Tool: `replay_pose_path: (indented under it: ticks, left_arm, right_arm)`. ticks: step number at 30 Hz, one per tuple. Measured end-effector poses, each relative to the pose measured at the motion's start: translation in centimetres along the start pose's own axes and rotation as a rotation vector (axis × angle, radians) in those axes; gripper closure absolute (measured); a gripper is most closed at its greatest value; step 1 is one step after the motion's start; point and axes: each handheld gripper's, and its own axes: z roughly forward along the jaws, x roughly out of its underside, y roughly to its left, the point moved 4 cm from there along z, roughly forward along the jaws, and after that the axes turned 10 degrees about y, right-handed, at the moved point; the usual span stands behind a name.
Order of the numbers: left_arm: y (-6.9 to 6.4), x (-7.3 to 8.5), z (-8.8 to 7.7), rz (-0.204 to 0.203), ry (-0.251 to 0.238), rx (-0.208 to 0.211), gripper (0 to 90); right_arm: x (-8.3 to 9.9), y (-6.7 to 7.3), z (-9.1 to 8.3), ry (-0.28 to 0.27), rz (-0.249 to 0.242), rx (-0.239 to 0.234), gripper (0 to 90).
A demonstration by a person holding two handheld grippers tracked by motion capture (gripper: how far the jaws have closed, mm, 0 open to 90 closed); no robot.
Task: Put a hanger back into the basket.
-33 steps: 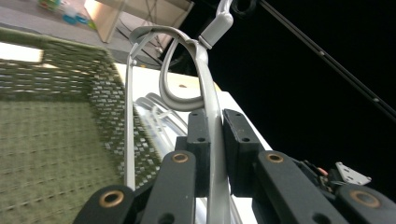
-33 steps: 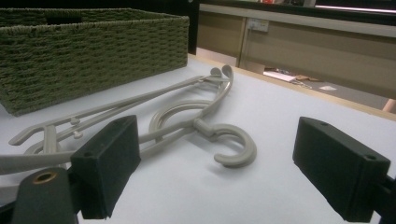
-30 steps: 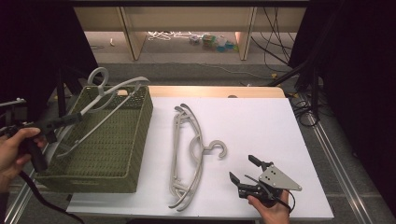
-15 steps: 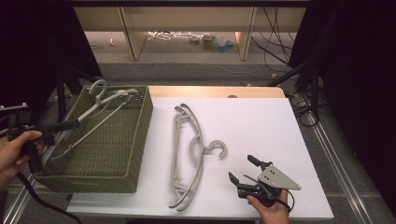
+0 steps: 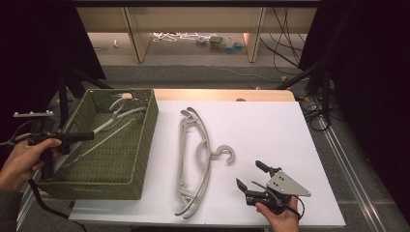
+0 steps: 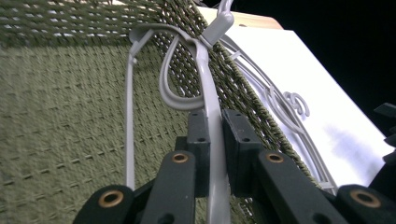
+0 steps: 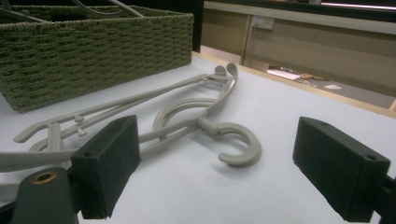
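A green woven basket (image 5: 142, 145) stands at the table's left. My left gripper (image 5: 89, 136) reaches into it from the left, shut on one arm of a grey plastic hanger (image 5: 117, 118). That hanger lies low inside, with its hook toward the far wall. In the left gripper view the pads (image 6: 198, 140) pinch the hanger's arm (image 6: 208, 79) over the basket floor (image 6: 60, 116). A stack of grey hangers (image 5: 196, 154) lies on the white table mid-way, hook to the right. My right gripper (image 5: 249, 174) rests open near the front edge, pointing at that stack (image 7: 187, 116), apart from it.
The white table top (image 5: 270, 125) has a wooden strip along its back edge (image 5: 217, 94). Beyond it are a low shelf and clutter on the floor (image 5: 212, 41). Black stands (image 5: 319, 82) rise at the right and left sides.
My left gripper has come down with the hanger, which poked above the basket rim before and now lies low inside it. The right gripper has not moved.
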Motion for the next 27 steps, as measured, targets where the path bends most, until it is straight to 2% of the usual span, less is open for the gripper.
replay_pose_path:
  ticks: [5,11,14,16,17,18,19,21,22,23,25,26,27]
  left_arm:
    - [0.4,0.3,0.5,0.012,0.025,-0.002,81.6]
    - [0.1,0.7,1.2,0.075,0.076,-0.021,81.5]
    - [0.4,0.8,1.3,0.132,0.101,-0.075,80.9]
    - [0.6,1.0,1.3,0.148,0.121,-0.101,80.6]
    - [1.1,1.4,1.6,0.162,0.169,-0.118,79.7]
    - [1.1,1.4,1.6,0.162,0.169,-0.118,79.7]
    - [1.3,1.8,1.8,0.159,0.195,-0.109,79.7]
    - [1.5,2.4,2.2,0.151,0.212,-0.123,78.9]
    - [1.4,2.5,2.3,0.149,0.201,-0.119,79.0]
    - [1.3,2.6,2.4,0.147,0.192,-0.115,79.0]
    - [1.2,2.3,2.0,0.108,0.163,-0.112,75.7]
    - [1.1,2.1,1.9,0.103,0.149,-0.101,72.9]
    - [0.9,2.0,1.8,0.107,0.149,-0.106,70.1]
  right_arm:
    - [0.0,0.0,0.0,0.011,-0.004,-0.005,15.5]
    - [-0.1,0.0,0.2,-0.001,-0.021,-0.004,15.5]
    - [-0.1,0.0,0.4,-0.019,-0.022,-0.008,15.5]
    - [-0.1,-0.1,0.3,-0.011,-0.028,-0.010,15.5]
    - [-0.1,0.0,0.3,-0.006,-0.028,-0.007,15.5]
    - [-0.1,0.0,0.3,-0.006,-0.028,-0.007,15.5]
    - [-0.1,0.0,0.2,0.004,-0.020,-0.009,15.5]
    - [-0.1,0.0,0.4,-0.019,-0.024,-0.008,15.5]
    - [0.0,0.2,0.4,0.000,0.004,-0.023,15.5]
    - [0.0,0.2,0.4,0.000,0.004,-0.023,15.5]
    - [0.0,0.1,0.3,0.012,-0.001,-0.011,15.6]
    - [0.0,-0.1,0.3,0.003,-0.025,-0.003,15.5]
    - [-0.1,0.0,0.3,0.004,-0.026,-0.004,15.6]
